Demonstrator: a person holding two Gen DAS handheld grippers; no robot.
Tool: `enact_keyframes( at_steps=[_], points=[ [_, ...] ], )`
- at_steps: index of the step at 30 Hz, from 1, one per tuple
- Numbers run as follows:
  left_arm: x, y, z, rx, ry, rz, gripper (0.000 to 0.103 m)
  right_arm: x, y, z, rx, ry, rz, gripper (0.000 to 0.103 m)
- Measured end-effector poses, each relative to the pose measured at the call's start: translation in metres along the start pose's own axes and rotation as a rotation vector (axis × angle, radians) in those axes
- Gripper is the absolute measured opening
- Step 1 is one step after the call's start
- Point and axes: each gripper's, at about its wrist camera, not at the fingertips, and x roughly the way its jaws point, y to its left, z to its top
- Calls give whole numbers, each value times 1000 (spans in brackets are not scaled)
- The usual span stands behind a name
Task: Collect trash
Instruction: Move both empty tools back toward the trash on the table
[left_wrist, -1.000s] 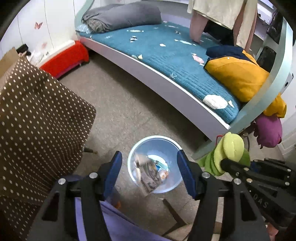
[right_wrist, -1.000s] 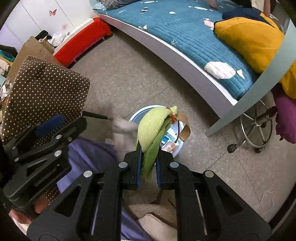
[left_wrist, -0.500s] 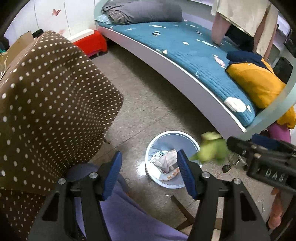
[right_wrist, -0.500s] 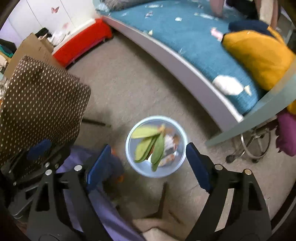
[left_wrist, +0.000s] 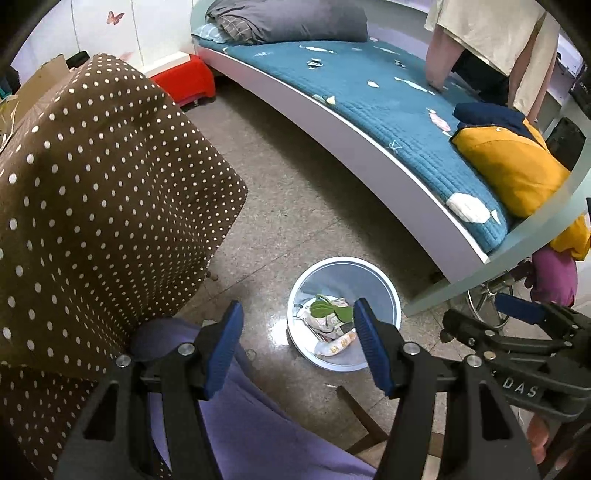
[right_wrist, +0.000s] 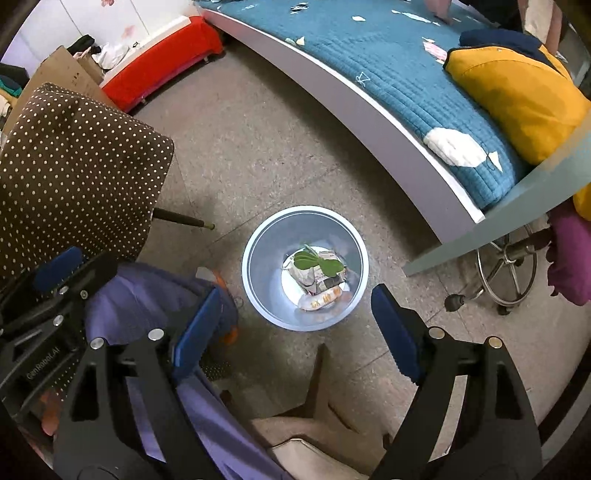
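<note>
A pale blue waste bin (left_wrist: 334, 271) (right_wrist: 264, 266) stands on the floor below both grippers. Inside it, a green leafy scrap (left_wrist: 327, 311) (right_wrist: 314, 261) lies on top of crumpled paper and wrappers (left_wrist: 334, 338) (right_wrist: 320, 292). High over the bin my right gripper (right_wrist: 296, 293) stands open and holds nothing. My left gripper (left_wrist: 298, 307) is open too, with nothing between its blue pads, above the bin's left edge. Each gripper shows at the side of the other's view: the right one (left_wrist: 517, 332) and the left one (right_wrist: 62, 280).
A brown polka-dot chair (left_wrist: 92, 206) (right_wrist: 74, 162) stands close on the left. The bed (left_wrist: 388, 110) with a blue quilt, small scraps and a yellow cushion (left_wrist: 509, 166) runs along the right. A person stands at its far end. A chrome stool base (right_wrist: 508, 266) is right of the bin.
My right gripper opened and let go of the green scrap, which fell into the bin. The left gripper shifted sideways at first, then held still.
</note>
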Motion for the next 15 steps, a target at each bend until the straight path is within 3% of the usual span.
enact_keyframes(
  at_steps=[15],
  points=[
    [-28,-2,3,27,-51,9,63,-28,14,5,-24,-54,16,82]
  ],
)
